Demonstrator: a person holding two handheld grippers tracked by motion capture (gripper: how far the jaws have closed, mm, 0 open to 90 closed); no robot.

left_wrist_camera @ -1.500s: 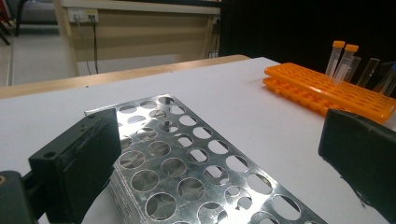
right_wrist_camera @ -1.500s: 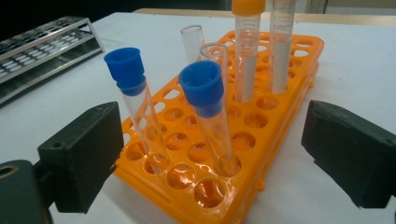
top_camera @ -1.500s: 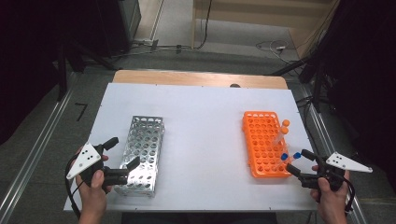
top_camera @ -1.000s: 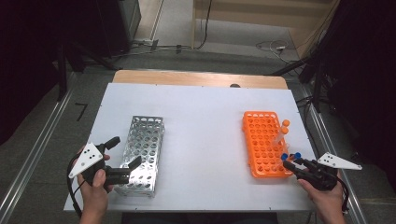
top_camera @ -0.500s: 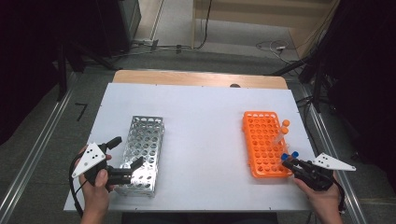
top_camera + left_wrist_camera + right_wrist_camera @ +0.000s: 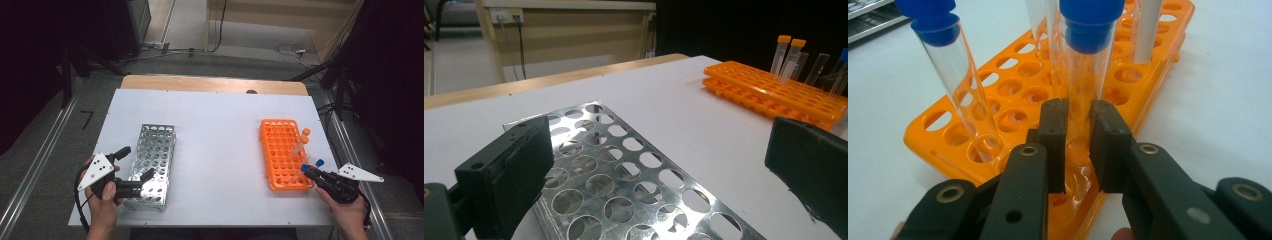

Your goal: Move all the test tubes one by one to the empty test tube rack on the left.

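Right now the right gripper (image 6: 1078,125) has just been closing, and its jaws pinch a clear blue-capped tube (image 6: 1087,65) low on its body while the tube stands in a hole at the near corner of the orange rack (image 6: 281,150), at the table's right side. A second blue-capped tube (image 6: 955,75) stands just beside it, and two orange-capped tubes (image 6: 302,140) farther back. The left gripper (image 6: 134,170) waits spread wide at the near end of the empty metal rack (image 6: 154,160). I judge the grasp is made and lifting comes next: a straight pull up so the tube clears its hole without dragging the rack or knocking its neighbour.
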